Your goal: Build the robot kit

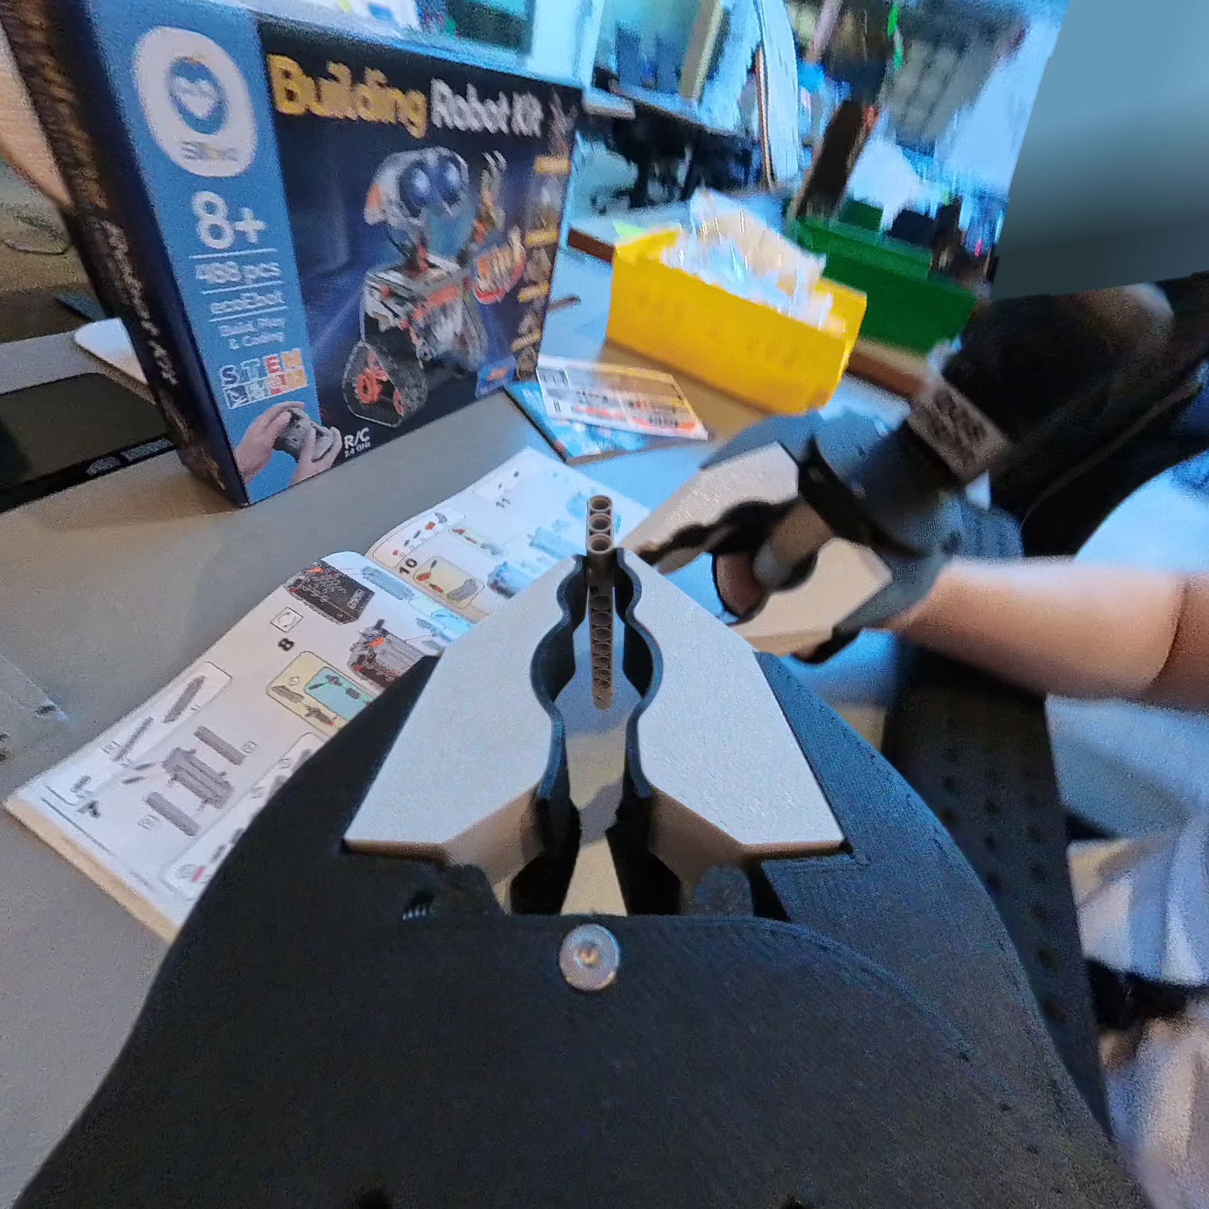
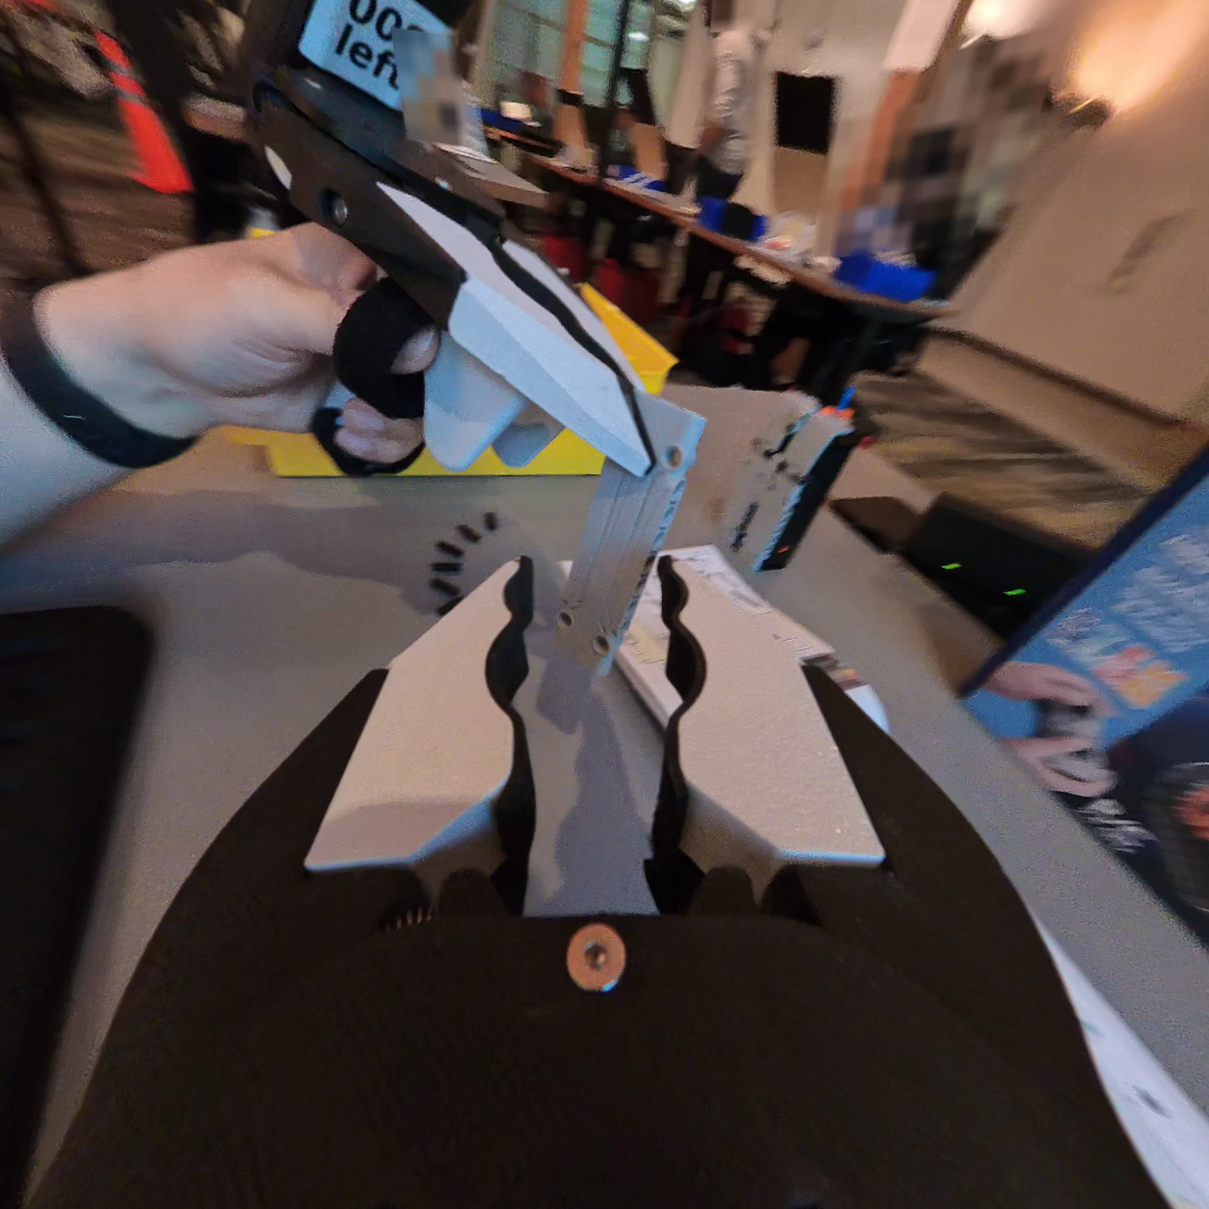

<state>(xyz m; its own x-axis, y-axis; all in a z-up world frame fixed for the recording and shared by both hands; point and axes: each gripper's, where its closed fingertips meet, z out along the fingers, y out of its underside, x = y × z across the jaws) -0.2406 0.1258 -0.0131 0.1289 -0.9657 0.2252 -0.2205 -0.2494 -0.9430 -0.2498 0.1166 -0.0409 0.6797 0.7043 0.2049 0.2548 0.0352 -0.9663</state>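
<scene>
My left gripper [image 1: 598,556] is shut on a grey perforated beam piece [image 1: 599,589] that stands up between its fingers and pokes out past the tips. In the right wrist view the left gripper [image 2: 654,461], held by a hand, comes in from the upper left. The grey beam piece [image 2: 621,556] hangs down from its tip. My right gripper [image 2: 594,566] is open and empty, and the piece's lower end sits at the gap between its fingertips without touching them. The right gripper also shows in the left wrist view [image 1: 654,546], just right of the beam.
An open instruction booklet [image 1: 262,687] lies on the grey table under the grippers. A blue kit box [image 1: 327,262] stands behind it. A yellow bin [image 1: 719,327] with bags and a green bin [image 1: 883,275] stand farther back. A part-built assembly [image 2: 798,484] and small black pins [image 2: 458,556] lie nearby. My two grippers' fingertips are within a few centimetres of each other.
</scene>
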